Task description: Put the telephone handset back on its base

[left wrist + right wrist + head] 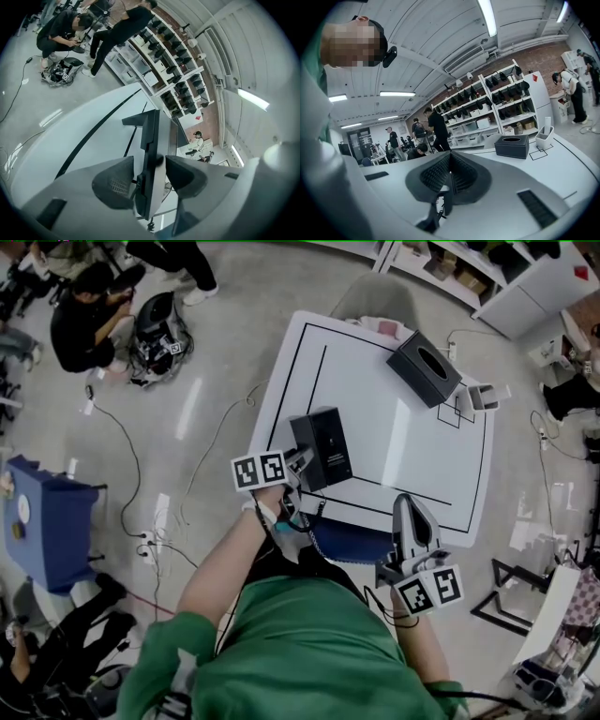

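Black telephone (321, 448) at the table's (403, 446) near edge, between the left gripper's (300, 465) parted jaws.
Its handset and base blur into one black block, seating unclear. The right gripper (411, 510), jaws together and empty, is by the near edge; a tissue box (424, 368) stands well apart.

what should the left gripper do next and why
Probably draw the left gripper straight back, clear of the telephone: its jaws stand apart on either side of it, and the handset seems to lie on its base already.
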### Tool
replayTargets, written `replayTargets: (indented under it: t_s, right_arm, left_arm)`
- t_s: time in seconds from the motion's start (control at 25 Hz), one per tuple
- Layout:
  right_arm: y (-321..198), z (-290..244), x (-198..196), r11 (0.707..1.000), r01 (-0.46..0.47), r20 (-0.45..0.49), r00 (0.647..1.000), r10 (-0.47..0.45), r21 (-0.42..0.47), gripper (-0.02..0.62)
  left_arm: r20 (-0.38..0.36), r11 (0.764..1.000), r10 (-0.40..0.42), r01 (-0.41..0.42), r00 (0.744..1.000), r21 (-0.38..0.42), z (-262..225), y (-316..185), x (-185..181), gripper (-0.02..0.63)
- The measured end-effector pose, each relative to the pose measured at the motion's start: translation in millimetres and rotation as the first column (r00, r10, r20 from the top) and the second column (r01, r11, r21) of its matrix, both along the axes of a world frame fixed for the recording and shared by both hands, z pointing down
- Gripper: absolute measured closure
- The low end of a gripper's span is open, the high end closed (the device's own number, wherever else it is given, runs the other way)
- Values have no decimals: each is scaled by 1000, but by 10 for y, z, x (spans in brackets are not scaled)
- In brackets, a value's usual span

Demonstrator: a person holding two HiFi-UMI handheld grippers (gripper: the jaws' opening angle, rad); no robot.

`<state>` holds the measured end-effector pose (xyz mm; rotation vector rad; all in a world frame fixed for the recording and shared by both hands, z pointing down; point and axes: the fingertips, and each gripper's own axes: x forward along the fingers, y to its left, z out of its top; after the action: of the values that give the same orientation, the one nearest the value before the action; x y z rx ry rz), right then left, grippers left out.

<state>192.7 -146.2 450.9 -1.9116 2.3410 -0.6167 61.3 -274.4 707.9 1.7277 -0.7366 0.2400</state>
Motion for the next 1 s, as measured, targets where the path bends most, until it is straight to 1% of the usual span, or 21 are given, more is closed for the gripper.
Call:
replayTargets:
  t_s: [0.08, 0.16, 0.24, 0.32, 0.4, 0.44, 0.48, 0.52, 0.56, 0.6, 0.64, 0.72, 0.8, 0.84, 0.88, 0.92, 0.96, 1.0]
  right_arm:
    - [-14, -28, 34, 1000, -8, -2, 1000, 8, 8, 574]
    - [-30, -75, 70, 1000, -18, -5, 1000, 18, 18, 574]
    - [-54, -135, 112, 999, -26, -8, 1000, 26, 33, 574]
    - [-77, -203, 152, 998, -30, -12, 999, 30, 54, 574]
    - [-84, -265, 173, 997, -31, -16, 999, 32, 70, 574]
    - [-89, -297, 177, 996, -31, -18, 999, 33, 78, 574]
    - [-98, -330, 184, 996, -33, -20, 999, 35, 87, 574]
    - [-112, -368, 196, 995, -35, -24, 999, 37, 97, 574]
    - [-133, -410, 216, 993, -37, -30, 999, 40, 109, 574]
    - [-161, -457, 242, 992, -39, -38, 998, 44, 122, 574]
    - [-196, -506, 273, 990, -41, -49, 998, 48, 134, 574]
    - [-280, -606, 336, 987, -45, -81, 995, 58, 152, 574]
    - [-377, -715, 388, 985, -50, -128, 989, 72, 166, 572]
    - [-432, -775, 403, 984, -51, -156, 985, 79, 172, 574]
    - [-493, -837, 408, 983, -51, -184, 979, 84, 178, 574]
    - [-560, -901, 401, 982, -46, -210, 974, 85, 186, 574]
    - [-635, -967, 381, 980, -34, -234, 969, 81, 195, 574]
    - [-714, -1031, 354, 979, -19, -255, 964, 72, 204, 574]
  left_arm:
    - [4, 1000, 17, -17, 1000, 22, -95, 37, -15, 387]
    - [-6, 998, 18, -18, 1000, 58, -273, 59, -66, 387]
    - [-15, 994, 7, -5, 1000, 109, -497, 47, -148, 387]
    - [-19, 984, -2, 5, 1000, 178, -757, 8, -226, 387]
    - [-18, 964, 0, 5, 1000, 266, -1056, -23, -312, 388]
    - [-15, 948, 2, 3, 1000, 319, -1225, -40, -361, 390]
    - [-13, 926, 3, 2, 1000, 377, -1410, -59, -409, 393]
    - [-11, 898, 4, 1, 1000, 441, -1612, -80, -450, 413]
    - [-7, 862, 4, 0, 1000, 508, -1826, -102, -483, 439]
    - [1, 819, 3, -3, 1000, 574, -2041, -123, -509, 462]
    - [14, 770, -1, -8, 1000, 638, -2252, -141, -530, 480]
    - [49, 663, -19, -24, 999, 749, -2641, -160, -563, 520]
    - [91, 555, -50, -48, 995, 830, -2974, -166, -578, 535]
    - [110, 507, -69, -60, 992, 860, -3114, -170, -581, 539]
    - [125, 467, -87, -71, 988, 881, -3238, -179, -582, 541]
    - [134, 436, -102, -77, 986, 897, -3349, -194, -583, 541]
    - [135, 414, -114, -76, 984, 907, -3450, -214, -586, 541]
    - [129, 399, -125, -69, 984, 915, -3548, -237, -590, 541]
